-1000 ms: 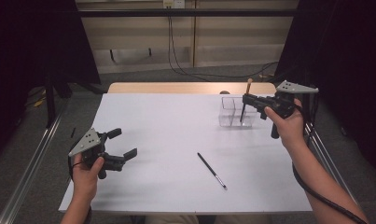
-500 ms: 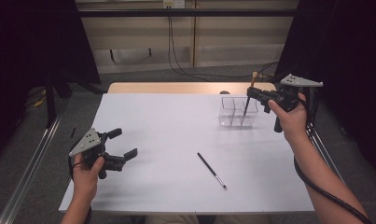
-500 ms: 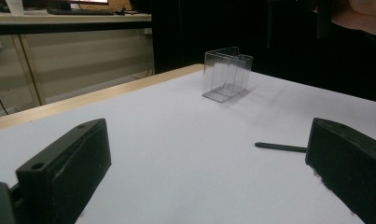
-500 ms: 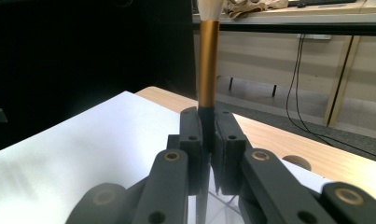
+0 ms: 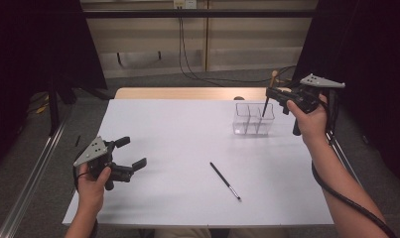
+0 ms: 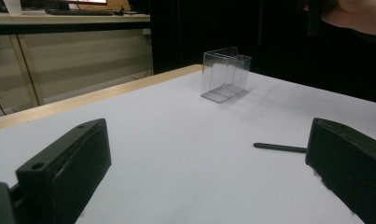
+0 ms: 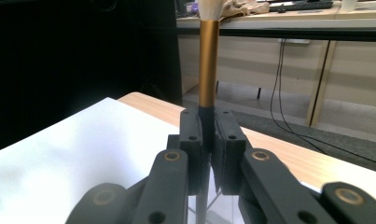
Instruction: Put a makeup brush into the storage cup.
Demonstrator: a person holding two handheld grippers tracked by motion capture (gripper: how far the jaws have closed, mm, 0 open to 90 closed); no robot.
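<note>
At the near left corner of the white desk the left hand holds the left tool low and roughly level, aimed toward the middle of the desk, its jaws standing well apart with nothing between them. The left gripper view looks out between those two black jaws across bare desk to the far clear container.

In the high view a thin black brush lies flat on the desk near the front middle, its long axis running diagonally from far left to near right. In the left gripper view its dark end pokes out from behind one jaw.

At the far right, the right hand is raised above the desk with the forearm sloping up to it. The right tool points left and is clamped on a gold-handled brush. That brush stands nearly upright, bristles up, its lower dark end reaching down into the clear container. The right gripper view shows what the high one cannot: the jaws pressed tight on the dark shaft just below the gold ferrule, pale bristles at the top edge.
</note>
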